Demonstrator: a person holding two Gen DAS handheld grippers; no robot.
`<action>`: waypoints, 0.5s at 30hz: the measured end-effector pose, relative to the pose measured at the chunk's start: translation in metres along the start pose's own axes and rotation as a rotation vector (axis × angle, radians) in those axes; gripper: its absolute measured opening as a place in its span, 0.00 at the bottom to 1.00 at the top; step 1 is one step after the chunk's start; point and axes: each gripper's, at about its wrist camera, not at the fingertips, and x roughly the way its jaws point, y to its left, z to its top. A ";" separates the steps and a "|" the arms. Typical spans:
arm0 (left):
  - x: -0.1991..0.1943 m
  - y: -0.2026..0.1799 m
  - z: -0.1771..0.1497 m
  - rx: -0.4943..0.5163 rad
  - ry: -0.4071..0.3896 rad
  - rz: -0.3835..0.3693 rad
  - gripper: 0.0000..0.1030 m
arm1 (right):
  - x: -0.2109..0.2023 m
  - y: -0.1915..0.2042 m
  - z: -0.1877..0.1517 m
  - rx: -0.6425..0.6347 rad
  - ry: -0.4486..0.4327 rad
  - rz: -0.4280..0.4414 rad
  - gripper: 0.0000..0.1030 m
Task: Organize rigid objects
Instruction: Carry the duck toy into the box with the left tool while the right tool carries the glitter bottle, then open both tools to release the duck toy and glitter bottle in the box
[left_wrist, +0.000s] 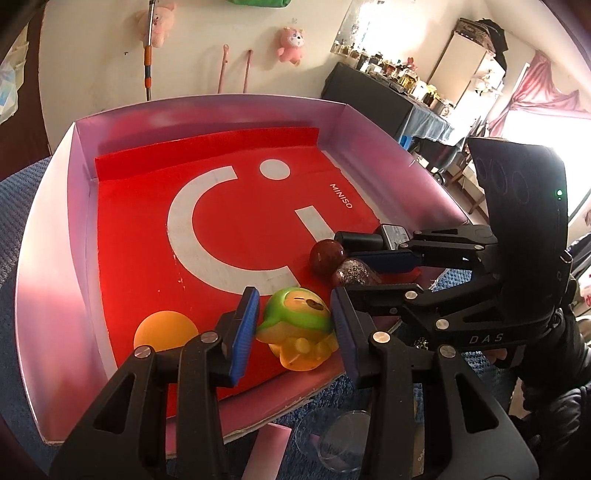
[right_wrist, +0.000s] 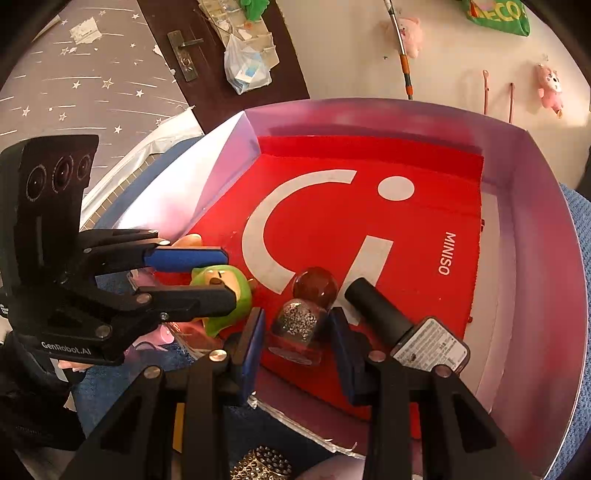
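Observation:
A green and yellow toy figure (left_wrist: 295, 325) lies near the front edge of the pink tray (left_wrist: 62, 229), which is lined with a red Miniso sheet. My left gripper (left_wrist: 294, 295) is shut on the toy, its blue pads against both sides. To its right, my right gripper (right_wrist: 296, 314) is shut on a small glitter bottle (right_wrist: 299, 321) that rests on the red sheet. The right wrist view shows the left gripper (right_wrist: 229, 275) from the side with the toy (right_wrist: 225, 288) in it. A dark red ball (right_wrist: 316, 286) touches the glitter bottle's far side.
A black-capped bottle with a label (right_wrist: 406, 332) lies right of the glitter bottle. An orange ball (left_wrist: 166, 330) sits left of the toy. On the blue mat (left_wrist: 22, 206) before the tray stand a clear cup (left_wrist: 343, 443) and a pink block (left_wrist: 269, 450).

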 end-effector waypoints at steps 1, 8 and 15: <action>0.000 0.000 0.000 0.001 0.001 0.000 0.38 | 0.000 0.000 0.000 0.000 0.000 0.000 0.37; 0.000 -0.002 -0.002 0.033 0.004 0.015 0.39 | 0.000 0.000 0.000 0.002 0.000 0.001 0.37; 0.001 -0.003 -0.001 0.052 0.011 0.023 0.39 | -0.001 0.000 -0.001 0.000 0.001 -0.001 0.37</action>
